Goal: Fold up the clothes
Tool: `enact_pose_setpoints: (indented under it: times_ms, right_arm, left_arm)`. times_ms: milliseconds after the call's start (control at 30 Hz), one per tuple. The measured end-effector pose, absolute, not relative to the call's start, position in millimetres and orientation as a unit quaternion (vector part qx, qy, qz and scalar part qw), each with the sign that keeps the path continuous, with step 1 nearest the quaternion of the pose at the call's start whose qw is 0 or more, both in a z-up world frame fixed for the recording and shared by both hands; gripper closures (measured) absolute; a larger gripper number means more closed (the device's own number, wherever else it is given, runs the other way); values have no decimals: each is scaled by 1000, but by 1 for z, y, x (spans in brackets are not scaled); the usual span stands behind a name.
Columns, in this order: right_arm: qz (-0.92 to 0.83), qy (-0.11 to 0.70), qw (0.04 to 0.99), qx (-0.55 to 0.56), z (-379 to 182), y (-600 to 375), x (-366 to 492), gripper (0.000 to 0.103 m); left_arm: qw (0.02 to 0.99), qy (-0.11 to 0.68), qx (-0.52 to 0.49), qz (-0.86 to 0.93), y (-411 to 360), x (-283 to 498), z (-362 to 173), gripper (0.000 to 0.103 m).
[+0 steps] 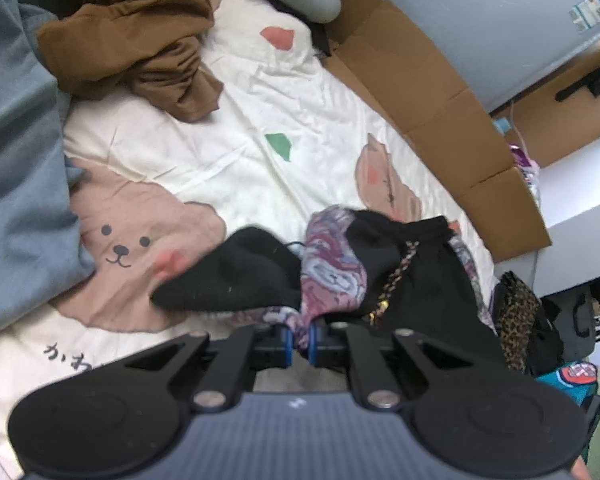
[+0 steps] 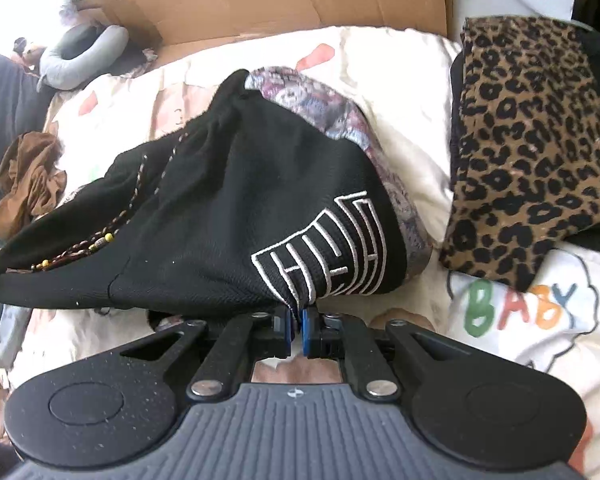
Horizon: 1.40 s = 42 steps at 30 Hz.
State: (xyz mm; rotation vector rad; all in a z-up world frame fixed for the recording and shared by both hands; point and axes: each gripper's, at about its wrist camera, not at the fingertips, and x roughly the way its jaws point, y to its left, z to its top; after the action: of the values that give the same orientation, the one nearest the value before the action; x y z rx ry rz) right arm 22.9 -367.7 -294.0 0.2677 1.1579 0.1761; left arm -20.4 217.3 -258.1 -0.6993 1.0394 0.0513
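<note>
A black garment (image 2: 228, 216) with a purple patterned lining, a beaded cord and white embroidered lettering hangs lifted above the cream bear-print bedspread (image 2: 404, 92). My right gripper (image 2: 299, 320) is shut on its hem just below the lettering. In the left wrist view the same garment (image 1: 412, 272) shows its patterned lining (image 1: 332, 272), and my left gripper (image 1: 301, 340) is shut on that lining's edge. A black flap of it (image 1: 236, 276) droops to the left over the bedspread (image 1: 236, 152).
A crumpled brown garment (image 1: 140, 40) lies at the far end of the bed, blue-grey fabric (image 1: 16, 168) along the left. Flattened cardboard (image 1: 432, 96) lines the right side. A folded leopard-print piece (image 2: 532, 140) sits on the right, a grey neck pillow (image 2: 80, 60) far back.
</note>
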Motion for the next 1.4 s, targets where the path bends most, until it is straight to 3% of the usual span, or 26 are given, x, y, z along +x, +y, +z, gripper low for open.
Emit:
enact_pose_setpoints:
  times_ms: [267, 467, 667, 733, 1267, 1400]
  right_arm:
    - [85, 557, 817, 122, -265, -374, -10, 101]
    - [84, 580, 800, 129, -265, -375, -33, 100]
    - [84, 596, 787, 133, -275, -379, -39, 76]
    - [77, 599, 786, 132, -278, -383, -38, 67]
    - [57, 564, 815, 117, -280, -398, 7, 67]
    - [58, 556, 821, 118, -285, -393, 22, 67]
  left_arm:
    - [804, 506, -313, 23, 209, -48, -227, 96]
    - [773, 556, -302, 52, 214, -62, -244, 92]
    - [774, 559, -288, 79, 228, -57, -249, 78]
    - [780, 554, -281, 78, 231, -50, -250, 78]
    - [812, 517, -267, 31, 221, 48, -290, 80]
    - [818, 518, -248, 25, 219, 71, -310, 86]
